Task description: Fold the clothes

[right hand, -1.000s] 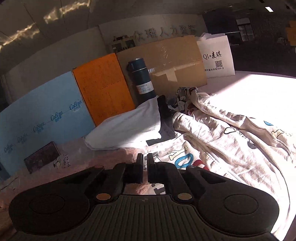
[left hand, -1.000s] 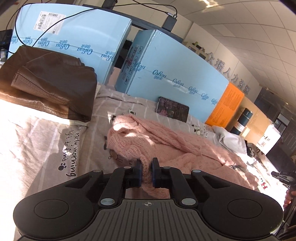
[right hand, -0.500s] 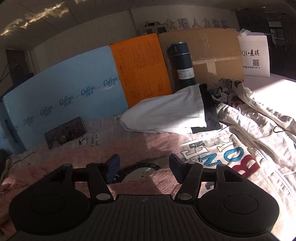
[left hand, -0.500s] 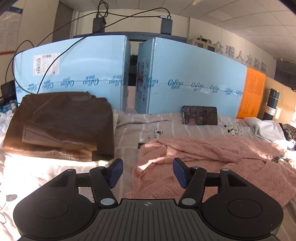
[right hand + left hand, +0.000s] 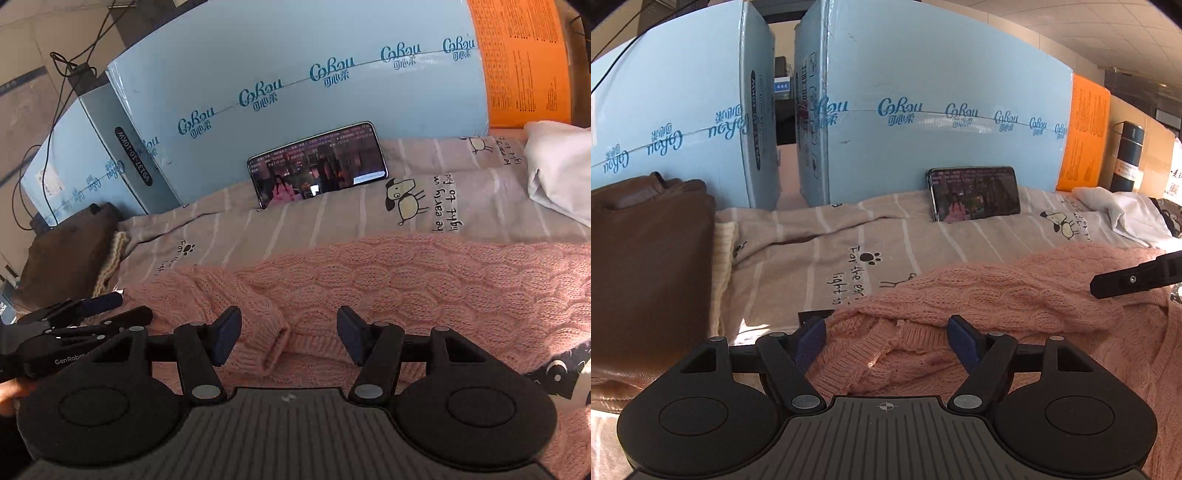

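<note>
A pink cable-knit sweater (image 5: pixel 1015 302) lies spread on the bed sheet (image 5: pixel 886 236); it also shows in the right wrist view (image 5: pixel 406 280). My left gripper (image 5: pixel 886 341) is open, low over the sweater's left edge, with bunched knit between its fingers. My right gripper (image 5: pixel 288 336) is open over the sweater, a sleeve cuff (image 5: pixel 273 332) lying between its fingers. The right gripper's fingers (image 5: pixel 1134 278) show at the right of the left wrist view. The left gripper (image 5: pixel 88 314) shows at the left of the right wrist view.
A folded brown leather jacket (image 5: pixel 646 280) lies left of the sweater. A phone (image 5: pixel 975 194) leans on blue boxes (image 5: pixel 942 110) at the back. An orange box (image 5: pixel 1086 140), a dark bottle (image 5: pixel 1126 158) and white cloth (image 5: pixel 1126 210) are back right.
Both grippers went from shut to open, letting go of the cloth they held. Both then dropped lower and closer over the pink sweater.
</note>
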Demonstrator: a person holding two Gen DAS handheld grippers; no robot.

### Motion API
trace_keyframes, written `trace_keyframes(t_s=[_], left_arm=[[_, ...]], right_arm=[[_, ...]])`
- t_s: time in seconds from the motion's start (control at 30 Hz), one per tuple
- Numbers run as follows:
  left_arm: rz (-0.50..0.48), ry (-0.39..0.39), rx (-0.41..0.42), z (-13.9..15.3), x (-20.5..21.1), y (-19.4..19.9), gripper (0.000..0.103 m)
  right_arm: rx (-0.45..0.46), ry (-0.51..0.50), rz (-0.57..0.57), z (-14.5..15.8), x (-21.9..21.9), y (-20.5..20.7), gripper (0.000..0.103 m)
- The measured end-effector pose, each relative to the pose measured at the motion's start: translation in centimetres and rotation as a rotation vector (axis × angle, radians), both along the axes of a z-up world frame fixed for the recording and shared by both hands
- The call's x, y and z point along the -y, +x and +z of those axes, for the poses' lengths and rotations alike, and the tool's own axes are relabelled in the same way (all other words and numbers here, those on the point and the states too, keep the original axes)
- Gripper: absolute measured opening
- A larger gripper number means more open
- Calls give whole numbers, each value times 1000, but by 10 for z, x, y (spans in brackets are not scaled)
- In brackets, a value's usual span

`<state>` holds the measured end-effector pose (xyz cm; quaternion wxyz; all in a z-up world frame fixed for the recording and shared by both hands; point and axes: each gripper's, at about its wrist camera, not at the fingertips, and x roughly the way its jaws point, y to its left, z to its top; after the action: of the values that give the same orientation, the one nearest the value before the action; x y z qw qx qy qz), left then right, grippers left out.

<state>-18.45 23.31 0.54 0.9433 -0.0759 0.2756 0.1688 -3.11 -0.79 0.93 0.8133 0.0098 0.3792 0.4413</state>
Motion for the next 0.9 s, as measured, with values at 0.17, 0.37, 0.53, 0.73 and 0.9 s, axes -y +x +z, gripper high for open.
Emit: trace_keyframes(t_s=[0.17,0.37,0.53,0.73,0.9], left_arm=[[-1,-104,15,-7,-16,-3,77],[-2,-114,22,-7,-18,-3,77],[0,-116,29,-7,-18,-3,77],[2,-111,18,-9,-17,-1,77],[6,-114,12,-10,-18,-1,77]], right_arm=[[30,-55,90,-7,-22,-8,12],[212,-10,85,30,-29,-5,7],[344,5,78,59,-58,1,7],[470,-44,-11,55,-90,19,7],[255,-63,2,35,-85,42,7]])
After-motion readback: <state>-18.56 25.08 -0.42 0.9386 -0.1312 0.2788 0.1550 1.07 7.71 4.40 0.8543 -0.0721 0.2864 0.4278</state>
